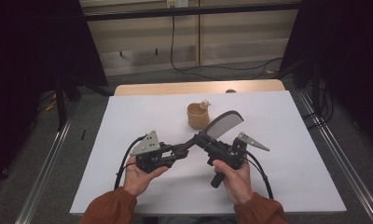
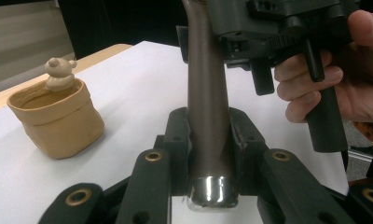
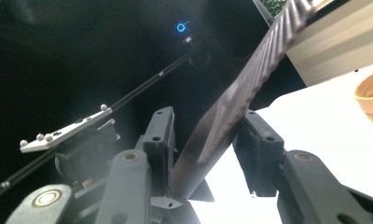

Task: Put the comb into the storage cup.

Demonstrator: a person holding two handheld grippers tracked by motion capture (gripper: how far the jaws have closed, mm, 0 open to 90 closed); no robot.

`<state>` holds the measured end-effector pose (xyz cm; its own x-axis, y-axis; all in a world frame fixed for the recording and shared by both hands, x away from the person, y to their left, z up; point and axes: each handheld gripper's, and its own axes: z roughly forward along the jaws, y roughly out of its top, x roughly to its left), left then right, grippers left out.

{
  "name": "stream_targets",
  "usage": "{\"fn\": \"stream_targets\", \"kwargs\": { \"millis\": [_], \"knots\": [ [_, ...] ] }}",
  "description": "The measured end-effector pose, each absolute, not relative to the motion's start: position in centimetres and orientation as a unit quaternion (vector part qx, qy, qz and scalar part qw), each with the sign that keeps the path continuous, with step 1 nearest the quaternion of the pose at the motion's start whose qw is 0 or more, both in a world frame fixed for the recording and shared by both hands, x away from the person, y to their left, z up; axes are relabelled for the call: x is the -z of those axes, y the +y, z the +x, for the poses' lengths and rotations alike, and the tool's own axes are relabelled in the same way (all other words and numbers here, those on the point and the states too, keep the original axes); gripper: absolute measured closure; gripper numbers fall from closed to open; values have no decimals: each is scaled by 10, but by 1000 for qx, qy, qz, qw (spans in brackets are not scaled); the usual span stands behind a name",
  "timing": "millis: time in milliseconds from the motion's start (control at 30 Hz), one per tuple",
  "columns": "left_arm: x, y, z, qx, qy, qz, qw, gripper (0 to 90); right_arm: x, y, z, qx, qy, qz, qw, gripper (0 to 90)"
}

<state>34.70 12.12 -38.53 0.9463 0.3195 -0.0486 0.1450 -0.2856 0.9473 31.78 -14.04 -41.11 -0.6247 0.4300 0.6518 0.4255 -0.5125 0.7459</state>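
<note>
Handover step, likely; comb (image 1: 222, 125) held over table (image 1: 287, 140) between both tongs; left gripper (image 1: 177, 153) clamped on comb handle (image 2: 207, 116); right gripper (image 1: 208, 140) jaws straddle comb near teeth, gap on one side, not clearly pressing yet; next: right must close firmly before left lets go; count: one comb, one tan cup (image 1: 197, 115), two grippers.

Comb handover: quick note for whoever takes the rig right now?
Left gripper: shut on the handle of the dark plastic comb, held above the white table sheet.
Right gripper: jaws straddle the comb near its toothed part; one pad touches, the other shows a gap, so no grip yet.
Tan bag-shaped cup with a small bear figure: upright behind the comb, untouched.
Left: finish the right grip, release the left.
</note>
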Motion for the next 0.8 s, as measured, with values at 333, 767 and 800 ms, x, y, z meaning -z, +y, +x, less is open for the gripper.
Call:
{"fn": "stream_targets", "kwargs": {
  "millis": [333, 767, 800],
  "knots": [
    [389, 118, 347, -78, 138, 803, 575, 723, 415, -141, 320, -752, 475, 457, -16, 678],
    [393, 117, 349, -74, 147, 802, 574, 721, 416, -142, 323, -743, 465, 479, -45, 709],
    [393, 117, 349, -75, 146, 802, 575, 721, 416, -142, 323, -743, 464, 479, -46, 711]
  ]
}}
